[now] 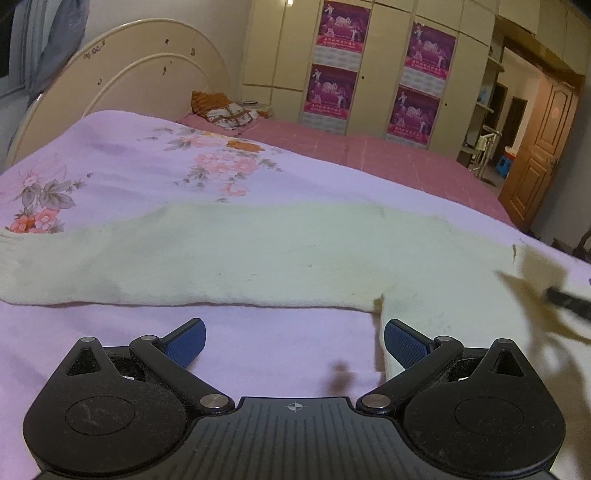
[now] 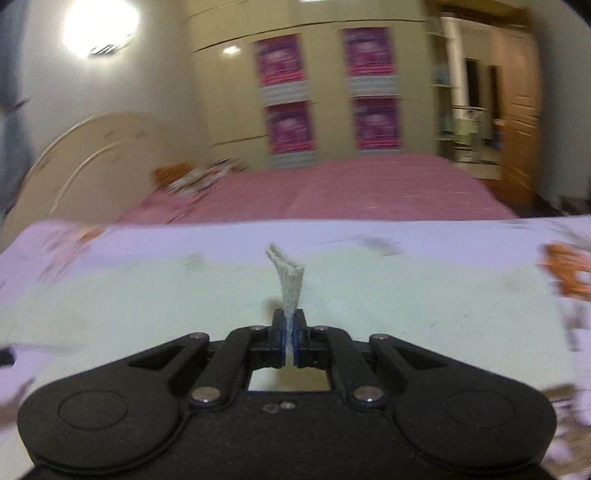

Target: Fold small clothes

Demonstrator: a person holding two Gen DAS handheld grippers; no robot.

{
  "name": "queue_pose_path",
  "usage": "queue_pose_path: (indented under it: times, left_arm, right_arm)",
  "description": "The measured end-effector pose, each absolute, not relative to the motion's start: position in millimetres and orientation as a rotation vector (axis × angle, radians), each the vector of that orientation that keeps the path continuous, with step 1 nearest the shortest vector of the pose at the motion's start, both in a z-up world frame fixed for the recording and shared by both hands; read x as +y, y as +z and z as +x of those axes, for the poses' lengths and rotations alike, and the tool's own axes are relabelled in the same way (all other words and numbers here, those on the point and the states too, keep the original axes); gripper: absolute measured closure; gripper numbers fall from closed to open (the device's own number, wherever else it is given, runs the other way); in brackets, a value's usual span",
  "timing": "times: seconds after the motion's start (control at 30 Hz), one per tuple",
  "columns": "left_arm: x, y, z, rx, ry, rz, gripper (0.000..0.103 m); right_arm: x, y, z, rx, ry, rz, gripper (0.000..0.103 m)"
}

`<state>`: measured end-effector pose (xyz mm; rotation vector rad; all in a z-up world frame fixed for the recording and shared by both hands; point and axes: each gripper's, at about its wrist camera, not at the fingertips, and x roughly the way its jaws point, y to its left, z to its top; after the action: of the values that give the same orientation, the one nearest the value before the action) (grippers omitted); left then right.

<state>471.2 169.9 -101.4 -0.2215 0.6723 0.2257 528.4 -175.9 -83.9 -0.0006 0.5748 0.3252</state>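
- Left wrist view: I count one garment (image 1: 258, 258), pale cream and knitted, spread flat across my lilac floral bedspread (image 1: 129, 166). A narrower part of it runs down toward the camera on the right.
- My left tongs (image 1: 294, 341) stand released, the two blue pads (image 1: 184, 341) wide apart, low over bare bedspread just in front of the garment's near edge. The right-hand pad sits at or over the edge of that narrower part; I cannot tell whether it touches.
- At the far right of this view a blurred dark shape (image 1: 567, 302) lies over lifted cream cloth; too smeared to name for sure.
- Right wrist view: my right tongs (image 2: 290, 334) are clenched on a fold of the garment (image 2: 147, 295), and a thin doubled strip of knit stands up between the pads and leans left at its top. The rest of the cloth lies flat on the bedspread (image 2: 110, 236) beyond; this view is motion-blurred.
- Around: one pink bed sheet (image 1: 388, 155) behind the bedspread, one cream arched headboard (image 1: 147, 66) at the left, and a small heap of orange and checked cloth (image 1: 225, 109) near it.
- Four purple posters (image 1: 341, 27) hang on the cream wardrobe doors, two above two.
- One brown wooden door (image 1: 543, 147) stands at the right.
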Motion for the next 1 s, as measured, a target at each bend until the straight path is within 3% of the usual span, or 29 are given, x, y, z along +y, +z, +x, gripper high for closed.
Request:
queue_pose_path:
  times: [0.1,0.13,0.2,0.23,0.27,0.3,0.33,0.63,0.67,0.7,0.73,1.0]
  left_arm:
    - [165.8,-99.4,473.4,0.667,0.202,-0.228,0.001]
    - [160.9,-98.6,474.2,0.667,0.187,-0.231,0.001]
    - [151.7,-97.6,483.2,0.663,0.145,-0.241,0.001]
    - [145.4,-97.6,489.0,0.66,0.114,-0.25,0.01]
    - [137.3,-98.6,497.4,0.664,0.076,-0.266,0.042]
    - [129.5,-100.8,507.2,0.682,0.038,-0.286,0.053]
    - [119.8,-104.1,518.9,0.695,-0.009,-0.325,0.057]
    - [31.6,-144.7,607.5,0.777,-0.197,-0.472,0.057]
    - [27.0,-146.1,612.4,0.768,-0.191,-0.456,0.062]
    - [23.9,-146.6,617.2,0.763,-0.179,-0.437,0.077]
    - [22.5,-148.1,621.5,0.775,-0.167,-0.425,0.099]
    - [61.0,-130.2,609.4,0.681,-0.098,-0.395,0.099]
  right_arm:
    - [-135.2,-95.4,526.7,0.604,0.398,-0.105,0.097]
    - [-126.0,-99.8,525.6,0.615,0.421,-0.137,0.089]
    - [-113.4,-100.9,517.8,0.593,0.424,-0.212,0.082]
    - [-113.9,-96.0,513.8,0.571,0.429,-0.214,0.081]
    - [-119.9,-89.8,508.8,0.554,0.438,-0.194,0.081]
    - [-127.9,-85.3,503.6,0.551,0.431,-0.176,0.082]
    - [-136.8,-81.8,501.2,0.555,0.413,-0.16,0.082]
    - [-209.9,-74.2,478.9,0.579,0.274,-0.054,0.082]
    - [-218.2,-73.7,477.4,0.582,0.257,-0.036,0.081]
    - [-226.0,-74.5,475.8,0.584,0.242,-0.02,0.081]
    - [-233.4,-75.0,474.8,0.588,0.226,-0.004,0.081]
    - [-268.2,-92.1,476.0,0.638,0.162,0.126,0.076]
